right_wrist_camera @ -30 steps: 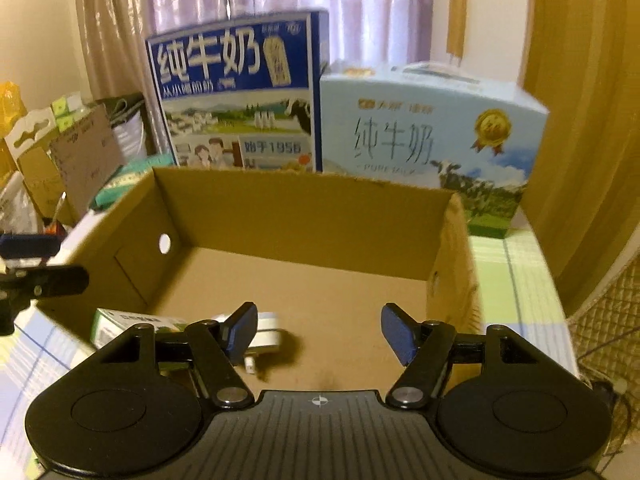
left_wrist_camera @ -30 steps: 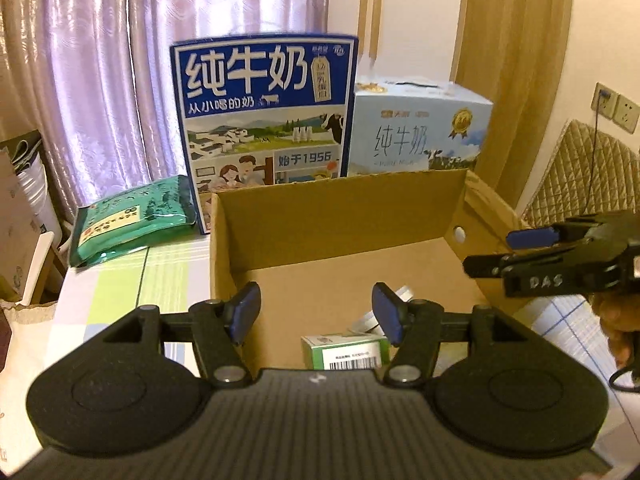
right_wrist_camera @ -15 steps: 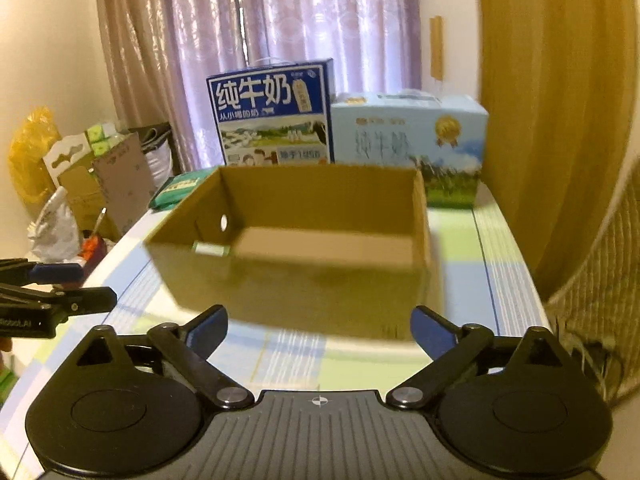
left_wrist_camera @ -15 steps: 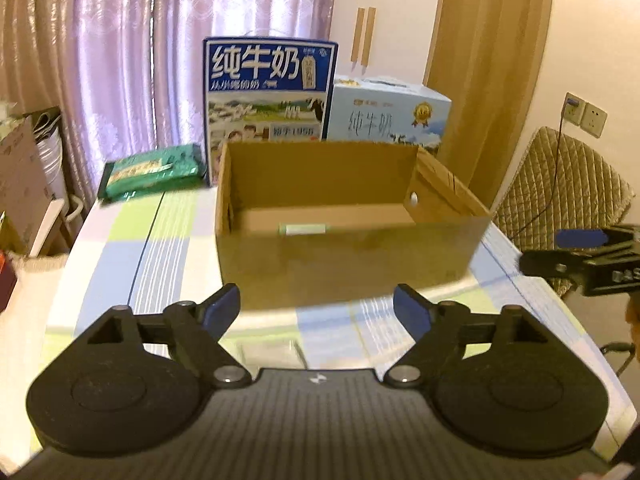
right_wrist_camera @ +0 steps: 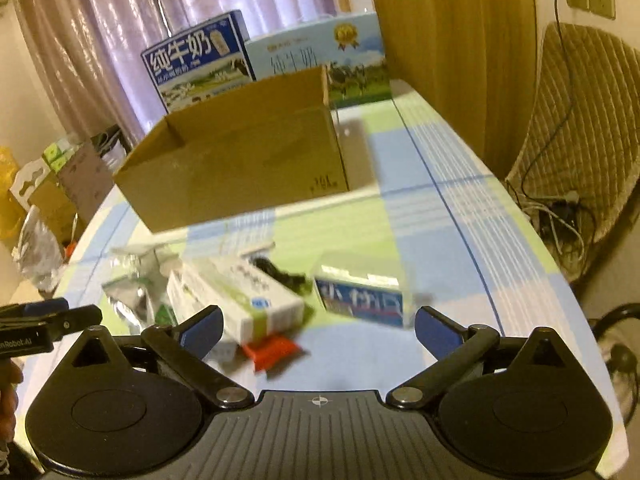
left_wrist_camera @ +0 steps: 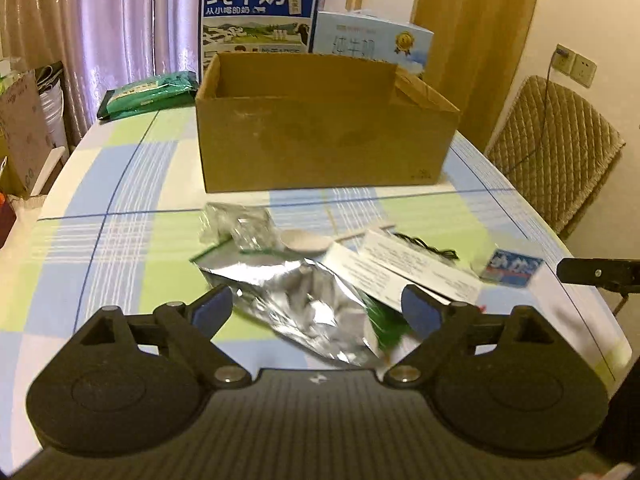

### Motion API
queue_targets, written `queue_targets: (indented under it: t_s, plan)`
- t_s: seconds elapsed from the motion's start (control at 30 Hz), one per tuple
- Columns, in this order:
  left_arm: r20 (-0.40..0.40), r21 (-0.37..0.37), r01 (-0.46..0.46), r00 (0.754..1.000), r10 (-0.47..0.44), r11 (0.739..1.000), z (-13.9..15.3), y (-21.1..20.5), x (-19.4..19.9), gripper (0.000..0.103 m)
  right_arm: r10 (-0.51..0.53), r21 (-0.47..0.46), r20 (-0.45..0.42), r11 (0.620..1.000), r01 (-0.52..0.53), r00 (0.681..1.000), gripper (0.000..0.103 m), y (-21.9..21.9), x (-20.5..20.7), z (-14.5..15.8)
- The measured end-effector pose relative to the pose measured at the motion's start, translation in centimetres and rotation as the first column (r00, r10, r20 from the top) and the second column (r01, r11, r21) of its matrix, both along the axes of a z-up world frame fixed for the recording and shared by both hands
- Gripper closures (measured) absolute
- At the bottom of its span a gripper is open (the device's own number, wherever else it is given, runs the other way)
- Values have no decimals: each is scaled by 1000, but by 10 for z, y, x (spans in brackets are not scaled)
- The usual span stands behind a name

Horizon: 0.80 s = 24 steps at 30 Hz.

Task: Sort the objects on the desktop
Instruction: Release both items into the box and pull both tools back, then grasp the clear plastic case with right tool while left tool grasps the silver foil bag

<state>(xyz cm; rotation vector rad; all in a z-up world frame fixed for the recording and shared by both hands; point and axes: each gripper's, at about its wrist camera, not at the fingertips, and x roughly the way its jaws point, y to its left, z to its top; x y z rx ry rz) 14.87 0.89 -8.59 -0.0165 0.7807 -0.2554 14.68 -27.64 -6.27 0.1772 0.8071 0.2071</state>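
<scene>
Both grippers pulled back from cardboard box (left_wrist_camera: pixel 326 140) since half second ago; box now at 12 o'clock, farther off. Loose clutter newly in view on checked tablecloth (left_wrist_camera: pixel 120 240).

Left gripper (left_wrist_camera: pixel 317 307): jaws spread wide, empty, above silver foil pouch (left_wrist_camera: pixel 296 304); white carton (left_wrist_camera: pixel 404 270) at 1 o'clock.

Right gripper (right_wrist_camera: pixel 318 326): jaws released, empty; blue-white box (right_wrist_camera: pixel 362 296) just ahead, red packet (right_wrist_camera: pixel 272 350) at 11 o'clock.

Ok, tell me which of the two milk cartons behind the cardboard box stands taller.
The dark blue milk carton, on the left behind the cardboard box. Its top rises well above the pale blue milk carton beside it, which lies lower and wider.
</scene>
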Motion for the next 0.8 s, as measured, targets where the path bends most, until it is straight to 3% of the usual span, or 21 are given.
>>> queue_targets:
  t_s: [0.2,0.37,0.53,0.67,0.8]
  plan:
    - [-21,5,8,1000,-8,1000,0,-11,-8,13,59,-63,12,996,-59,998,4,-6,-1,8]
    - [-31,35,19,999,-18,999,-2,-19,-6,13,200,-201,18,960,-192,980,4,0,15,12]
    - [-54,44,28,998,-25,999,-11,-24,-4,13,381,-346,-57,860,-376,923,4,4,38,-5]
    - [-77,54,26,997,-22,998,-21,-25,1,13,495,-442,-142,743,-502,857,5,11,55,-26]
    - [-103,60,11,995,-5,998,-32,-22,7,13,550,-473,-203,670,-573,810,10,15,73,-43]
